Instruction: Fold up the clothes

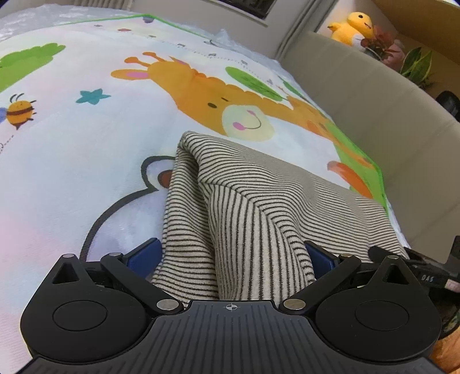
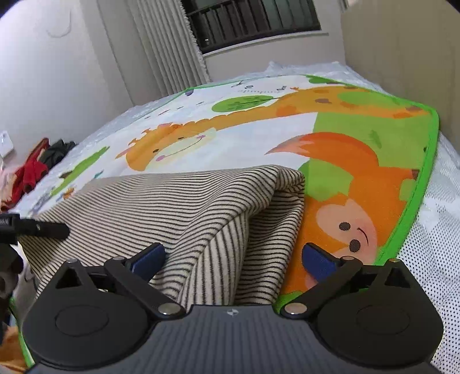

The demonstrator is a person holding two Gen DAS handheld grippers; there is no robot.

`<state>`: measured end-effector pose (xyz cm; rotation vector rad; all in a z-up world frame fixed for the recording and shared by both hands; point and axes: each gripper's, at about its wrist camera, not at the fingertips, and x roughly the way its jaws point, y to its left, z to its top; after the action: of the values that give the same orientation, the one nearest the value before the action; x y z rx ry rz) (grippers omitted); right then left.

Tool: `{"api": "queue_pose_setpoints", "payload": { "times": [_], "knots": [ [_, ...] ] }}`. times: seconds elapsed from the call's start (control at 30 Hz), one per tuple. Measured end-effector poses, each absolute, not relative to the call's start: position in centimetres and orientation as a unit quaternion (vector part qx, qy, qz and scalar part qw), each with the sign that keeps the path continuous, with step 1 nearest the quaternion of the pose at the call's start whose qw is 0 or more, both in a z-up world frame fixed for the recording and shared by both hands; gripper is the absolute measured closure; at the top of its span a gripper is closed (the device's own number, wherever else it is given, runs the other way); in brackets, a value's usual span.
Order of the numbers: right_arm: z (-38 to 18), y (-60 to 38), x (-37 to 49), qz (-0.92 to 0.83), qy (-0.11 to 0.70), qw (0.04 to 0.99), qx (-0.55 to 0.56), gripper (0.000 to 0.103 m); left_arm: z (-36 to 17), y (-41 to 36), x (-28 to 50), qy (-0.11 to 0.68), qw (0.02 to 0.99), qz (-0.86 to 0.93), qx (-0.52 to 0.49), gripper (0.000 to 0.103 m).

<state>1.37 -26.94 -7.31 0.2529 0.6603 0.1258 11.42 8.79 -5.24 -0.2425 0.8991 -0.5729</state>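
Striped beige-and-black cloth (image 1: 230, 207) rises in a peak between the blue pads of the left claw (image 1: 233, 259), whose jaws stand spread with fabric bunched between them. Right claw (image 2: 233, 259) is likewise spread, the cloth draped over its left pad (image 2: 148, 260). Both claws sit low, near the bed. Beneath lies a cartoon giraffe mat (image 2: 258, 138); beyond, red clothes (image 2: 30, 172), curtain (image 2: 169, 49) and window (image 2: 253, 20).

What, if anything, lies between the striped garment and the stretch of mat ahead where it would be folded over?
Nothing visible does. The striped garment runs up between the jaws of both the left gripper and the right gripper, and the cartoon mat beyond its far edge shows only its print. The red and dark clothes lie off at the bed's far left edge.
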Motion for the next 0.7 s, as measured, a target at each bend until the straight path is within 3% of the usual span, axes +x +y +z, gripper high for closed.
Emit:
{"api": "queue_pose_setpoints", "payload": {
  "times": [0.17, 0.3, 0.7],
  "knots": [
    [-7.2, -26.9, 1.0, 0.059, 0.315, 0.939, 0.125, 0.001, -5.0, 8.2, 11.5, 0.423, 0.855, -0.281, -0.109, 0.000],
    [-7.5, -27.2, 0.8, 0.065, 0.304, 0.941, 0.132, 0.001, -4.6, 6.6, 12.3, 0.424, 0.851, -0.293, -0.099, 0.008],
    [-8.3, -28.4, 0.0, 0.081, 0.272, 0.943, 0.175, 0.000, -4.2, 0.1, 20.5, 0.461, 0.826, -0.319, -0.061, 0.007]
  ]
}}
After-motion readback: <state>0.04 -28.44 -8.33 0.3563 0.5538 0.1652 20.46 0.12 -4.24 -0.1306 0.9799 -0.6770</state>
